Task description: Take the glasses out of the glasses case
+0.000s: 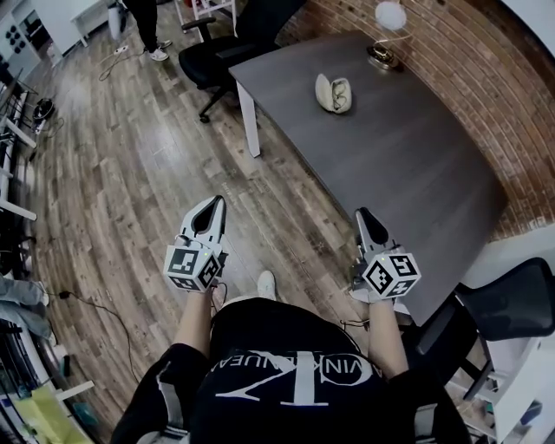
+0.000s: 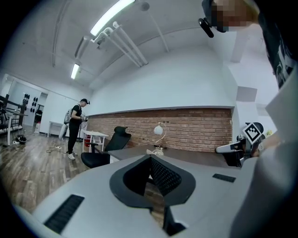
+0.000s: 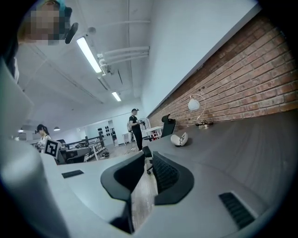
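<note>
A cream glasses case (image 1: 334, 93) lies open on the far part of the dark grey table (image 1: 408, 165); I cannot make out what is inside it. The right gripper view shows the case (image 3: 179, 139) small and far off on the tabletop. Both grippers are held over the wooden floor, well short of the case. My left gripper (image 1: 213, 203) is shut with nothing in it, its tips together (image 2: 150, 159). My right gripper (image 1: 361, 213) hangs beside the table's near edge, also shut and empty (image 3: 148, 155).
A desk lamp (image 1: 388, 26) stands at the table's far end by the brick wall. A black office chair (image 1: 217, 52) sits at the far left of the table, another (image 1: 512, 303) at the near right. A person (image 1: 147, 26) stands at the back.
</note>
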Tool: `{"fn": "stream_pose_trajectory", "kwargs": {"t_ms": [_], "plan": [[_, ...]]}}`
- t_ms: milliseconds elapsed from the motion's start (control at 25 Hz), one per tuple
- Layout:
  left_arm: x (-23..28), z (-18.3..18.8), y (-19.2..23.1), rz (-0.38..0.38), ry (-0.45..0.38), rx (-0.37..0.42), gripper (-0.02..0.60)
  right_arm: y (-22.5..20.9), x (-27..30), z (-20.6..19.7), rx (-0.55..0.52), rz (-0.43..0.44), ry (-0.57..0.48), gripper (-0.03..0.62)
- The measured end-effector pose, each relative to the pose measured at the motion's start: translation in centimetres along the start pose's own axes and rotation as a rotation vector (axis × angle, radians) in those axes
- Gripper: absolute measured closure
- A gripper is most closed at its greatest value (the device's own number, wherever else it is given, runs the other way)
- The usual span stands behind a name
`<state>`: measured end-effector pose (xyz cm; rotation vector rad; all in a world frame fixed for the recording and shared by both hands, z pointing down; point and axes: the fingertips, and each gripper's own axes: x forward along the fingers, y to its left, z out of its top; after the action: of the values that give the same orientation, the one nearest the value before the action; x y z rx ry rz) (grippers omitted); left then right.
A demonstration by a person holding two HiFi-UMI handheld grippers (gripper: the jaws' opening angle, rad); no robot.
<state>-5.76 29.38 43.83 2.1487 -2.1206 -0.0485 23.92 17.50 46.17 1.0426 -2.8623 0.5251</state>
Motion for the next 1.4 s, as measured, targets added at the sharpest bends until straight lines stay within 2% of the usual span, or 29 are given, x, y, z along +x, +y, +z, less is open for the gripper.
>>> {"fn": "stream_pose_trajectory", "kwargs": {"t_ms": [80, 160, 320, 440, 680, 1000, 1400], "plan": [[1.6, 0.3, 1.1, -0.008, 0.000, -0.002, 0.566, -0.6, 1.5, 0.3, 0.020, -0.014, -0.004, 0.546], [3.0, 0.5, 2.2, -0.020, -0.001, -0.005, 0.566, -0.9, 3.1, 0.5, 0.042, -0.017, -0.004, 0.483], [5.8, 0.5, 4.5, -0.035, -0.002, -0.005, 0.566, -1.4, 6.4, 0.8, 0.062, -0.030, -0.011, 0.426], [7.3, 0.8, 5.8, -0.045, -0.007, 0.003, 0.566, -1.9, 8.4, 1.0, 0.075, -0.040, -0.022, 0.403], [8.5, 1.5, 8.5, -0.037, -0.019, 0.012, 0.566, -2.0, 11.2, 1.9, 0.103, -0.054, -0.050, 0.392], [9.7, 0.3, 10.1, -0.032, 0.009, -0.006, 0.566, -2.9, 14.0, 1.9, 0.108, -0.069, -0.031, 0.387], [16.9, -0.1, 11.9, -0.070, 0.015, 0.000, 0.566, -6.7, 20.1, 2.7, 0.102, -0.081, -0.018, 0.385]]}}
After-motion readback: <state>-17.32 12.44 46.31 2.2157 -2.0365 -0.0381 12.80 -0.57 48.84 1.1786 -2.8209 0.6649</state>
